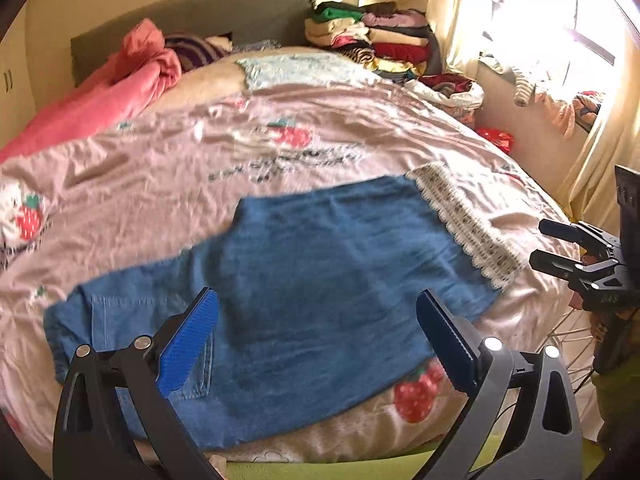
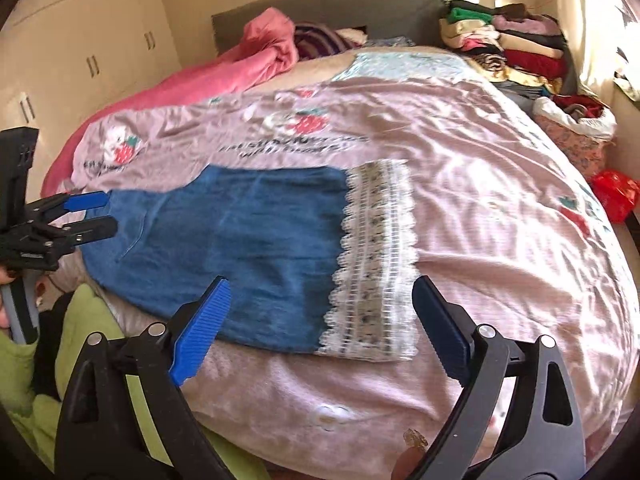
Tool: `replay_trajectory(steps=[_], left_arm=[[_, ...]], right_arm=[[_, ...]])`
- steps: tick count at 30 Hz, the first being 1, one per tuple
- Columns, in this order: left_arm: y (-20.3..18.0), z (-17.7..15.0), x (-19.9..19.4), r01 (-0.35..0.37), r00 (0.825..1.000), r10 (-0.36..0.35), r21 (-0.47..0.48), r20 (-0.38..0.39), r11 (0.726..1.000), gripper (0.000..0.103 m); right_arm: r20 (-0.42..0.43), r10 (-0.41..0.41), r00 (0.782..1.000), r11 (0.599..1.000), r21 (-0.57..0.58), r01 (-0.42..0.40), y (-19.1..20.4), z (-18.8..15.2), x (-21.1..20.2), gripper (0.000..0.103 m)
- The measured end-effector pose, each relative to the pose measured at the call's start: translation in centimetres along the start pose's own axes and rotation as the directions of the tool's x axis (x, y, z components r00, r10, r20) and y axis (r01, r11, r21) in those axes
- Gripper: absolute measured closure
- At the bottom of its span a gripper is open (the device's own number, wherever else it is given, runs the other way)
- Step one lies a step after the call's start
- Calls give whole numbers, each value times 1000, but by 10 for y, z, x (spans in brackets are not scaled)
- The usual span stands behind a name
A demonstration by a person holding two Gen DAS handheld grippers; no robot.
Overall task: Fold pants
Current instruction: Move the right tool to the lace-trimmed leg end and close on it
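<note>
Your left gripper (image 1: 316, 336) hangs over the near edge of the bed (image 1: 160, 184) with its jaws spread wide and nothing between the blue pads (image 1: 188, 344). Below it lie the pants (image 1: 304, 264), blue denim, flat on the pink cover (image 1: 168, 168) and folded into a broad slab. From the left wrist view the waist end with a pocket sits at lower left, and the lace cuff (image 1: 468, 220) sits at upper right. No pad touches the cloth; the fingers are above it and clear of it.

Your right gripper (image 2: 320, 332) is likewise wide open and empty, poised above the cuff end. In the right wrist view the lace cuff (image 2: 372, 260) lies just beyond the gap between the fingers, and the denim (image 2: 240, 240) runs off to the left from it. The left gripper (image 2: 86, 216) shows at the left edge of that view, open, beside the waist end of the pants. In the left wrist view the right gripper (image 1: 556, 248) shows at the right edge, past the cuff and off the denim.

The pants lie near the foot of the bed, close to you. Further back, a pink blanket (image 1: 120, 88) is bunched on the left by the headboard (image 1: 200, 16). A stack of folded clothes (image 1: 372, 40) stands at the far right corner. A red bag (image 2: 616, 192) lies beside the bed on the right.
</note>
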State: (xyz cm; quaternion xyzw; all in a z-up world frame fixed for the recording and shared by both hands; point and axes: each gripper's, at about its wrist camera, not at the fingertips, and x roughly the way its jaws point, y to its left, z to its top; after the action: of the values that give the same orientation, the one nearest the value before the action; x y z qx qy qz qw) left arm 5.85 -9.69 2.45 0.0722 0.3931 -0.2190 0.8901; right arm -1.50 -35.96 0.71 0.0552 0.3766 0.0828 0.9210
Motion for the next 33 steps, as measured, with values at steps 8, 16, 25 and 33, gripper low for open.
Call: replay_trajectory(steps=[8, 16, 25, 33], left_arm=[[-14, 28, 11, -1, 1000, 1, 30, 2, 1000, 5], [-43, 63, 52, 24, 1000, -22, 126, -15, 992, 5], [-68, 92, 140, 75, 989, -41, 235, -144, 969, 5], [-72, 105, 200, 158, 974, -109, 247, -199, 956, 5]], right_arm=[[33, -8, 999, 998, 58, 6, -24, -7, -9, 17], [-9, 26, 1000, 994, 107, -25, -35, -21, 14, 16], [-62, 68, 996, 983, 173, -57, -44, -28, 46, 16], [-73, 75, 994, 979, 196, -59, -50, -27, 62, 16]])
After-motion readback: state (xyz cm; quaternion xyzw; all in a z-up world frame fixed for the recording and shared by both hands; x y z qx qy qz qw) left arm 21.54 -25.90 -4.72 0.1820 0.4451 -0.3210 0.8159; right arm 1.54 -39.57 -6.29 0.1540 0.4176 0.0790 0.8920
